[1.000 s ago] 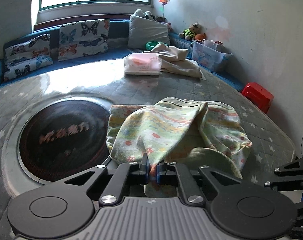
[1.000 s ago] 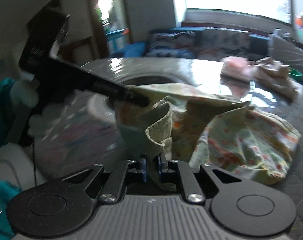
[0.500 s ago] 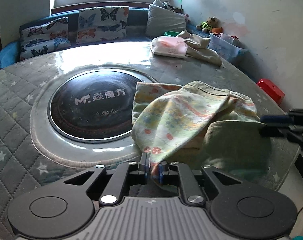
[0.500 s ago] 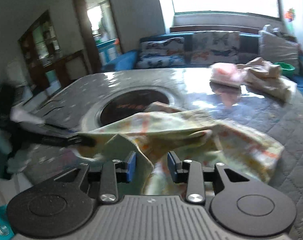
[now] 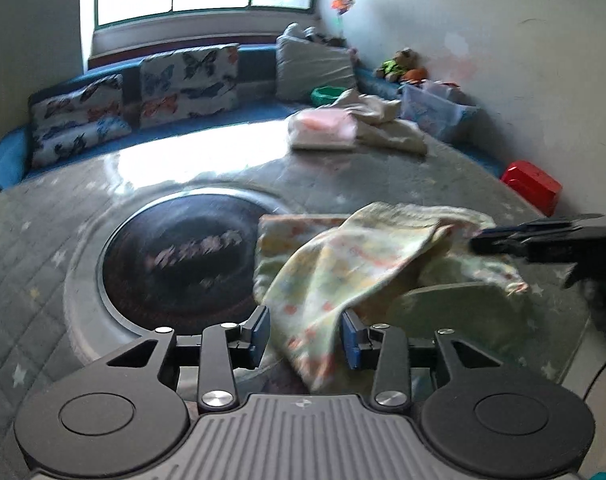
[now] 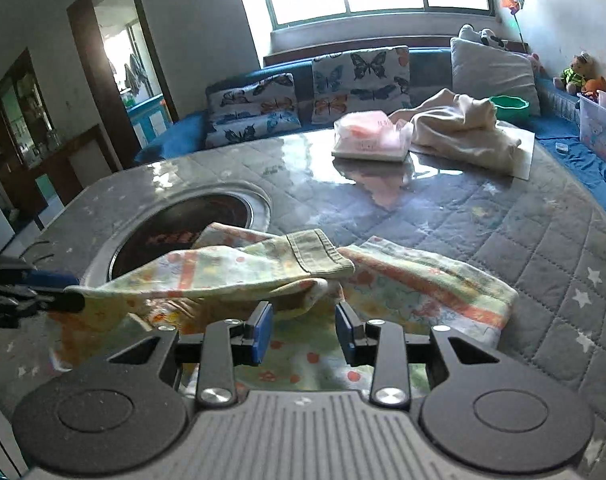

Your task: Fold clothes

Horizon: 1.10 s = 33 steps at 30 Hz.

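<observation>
A pale green and yellow patterned garment (image 5: 363, 264) lies crumpled on the quilted table (image 5: 43, 280), beside the dark round inset. My left gripper (image 5: 305, 334) is opening its jaws; a hanging fold of the garment sits between the blue pads (image 5: 259, 330) without being pinched. My right gripper (image 6: 303, 332) stands open just short of the garment (image 6: 423, 284), nothing pressed between its pads. In the right wrist view the left gripper (image 6: 63, 300) shows at the garment's left corner. From the left wrist camera the right gripper (image 5: 483, 240) shows at the garment's right end.
A dark round inset (image 5: 175, 264) sits in the table's middle. A folded pink stack (image 6: 371, 140) and a beige heap (image 6: 463, 132) lie at the far side. Butterfly cushions (image 6: 359, 76) line the sofa behind. A red stool (image 5: 531, 188) stands past the right edge.
Both grippers were shut on the garment a second ago; their jaws now stand apart. The lifted fabric has sunk onto the table, and the right gripper has swung sideways along it.
</observation>
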Each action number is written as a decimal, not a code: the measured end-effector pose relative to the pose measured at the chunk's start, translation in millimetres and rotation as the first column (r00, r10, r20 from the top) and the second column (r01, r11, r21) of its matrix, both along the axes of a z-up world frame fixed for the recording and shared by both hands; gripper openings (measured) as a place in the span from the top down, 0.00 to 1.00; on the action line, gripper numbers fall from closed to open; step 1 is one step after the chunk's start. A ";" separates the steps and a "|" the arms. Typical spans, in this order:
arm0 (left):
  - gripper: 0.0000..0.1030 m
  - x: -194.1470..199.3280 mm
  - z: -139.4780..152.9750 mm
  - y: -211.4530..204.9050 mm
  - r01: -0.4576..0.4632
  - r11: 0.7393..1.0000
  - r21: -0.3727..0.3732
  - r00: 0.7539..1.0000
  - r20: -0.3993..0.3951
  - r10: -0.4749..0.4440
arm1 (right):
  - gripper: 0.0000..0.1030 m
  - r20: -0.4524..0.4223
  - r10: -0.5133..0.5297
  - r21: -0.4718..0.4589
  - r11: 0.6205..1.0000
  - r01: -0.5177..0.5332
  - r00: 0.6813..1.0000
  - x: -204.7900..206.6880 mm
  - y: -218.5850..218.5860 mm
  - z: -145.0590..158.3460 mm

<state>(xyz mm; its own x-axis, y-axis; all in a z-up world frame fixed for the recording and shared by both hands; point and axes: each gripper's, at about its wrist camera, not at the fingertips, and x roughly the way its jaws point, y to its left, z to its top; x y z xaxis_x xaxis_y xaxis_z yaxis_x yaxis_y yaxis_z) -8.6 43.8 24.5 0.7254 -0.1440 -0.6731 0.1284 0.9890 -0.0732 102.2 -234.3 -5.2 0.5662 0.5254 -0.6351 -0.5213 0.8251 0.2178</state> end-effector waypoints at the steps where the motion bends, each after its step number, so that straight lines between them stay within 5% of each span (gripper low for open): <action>1: 0.60 2.3 -0.3 -4.5 0.020 1.000 0.002 1.000 0.007 -0.020 | 0.66 -0.004 -0.001 -0.003 1.000 0.001 1.000 2.3 2.2 -3.0; 9: 0.61 42.2 -5.2 -54.1 0.167 0.985 0.038 0.986 0.008 -0.168 | 0.67 -0.018 -0.005 -0.026 1.000 0.005 1.000 22.2 21.2 -23.8; 15: 0.61 72.0 -28.9 -85.0 0.259 0.962 0.090 0.965 -0.057 -0.255 | 0.82 -0.004 -0.014 -0.053 0.998 0.014 1.000 27.4 30.6 -32.0; 21: 0.90 87.6 -44.6 -81.9 0.239 0.965 0.106 0.970 -0.081 -0.231 | 0.95 0.023 -0.050 -0.056 0.997 0.051 0.999 27.8 28.1 -33.5; 33: 0.98 72.1 -19.4 -28.9 0.055 0.997 0.053 0.998 0.010 -0.055 | 0.97 0.156 -0.143 -0.042 0.988 0.152 0.977 5.7 3.3 -5.0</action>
<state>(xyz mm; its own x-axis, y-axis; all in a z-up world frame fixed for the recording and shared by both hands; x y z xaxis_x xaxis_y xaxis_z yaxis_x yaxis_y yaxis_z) 63.5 15.0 5.1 0.7247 -0.1486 -0.6728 0.1833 0.9829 -0.0197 107.8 -231.0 -10.2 0.7269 0.3964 -0.5607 -0.4165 0.9037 0.0989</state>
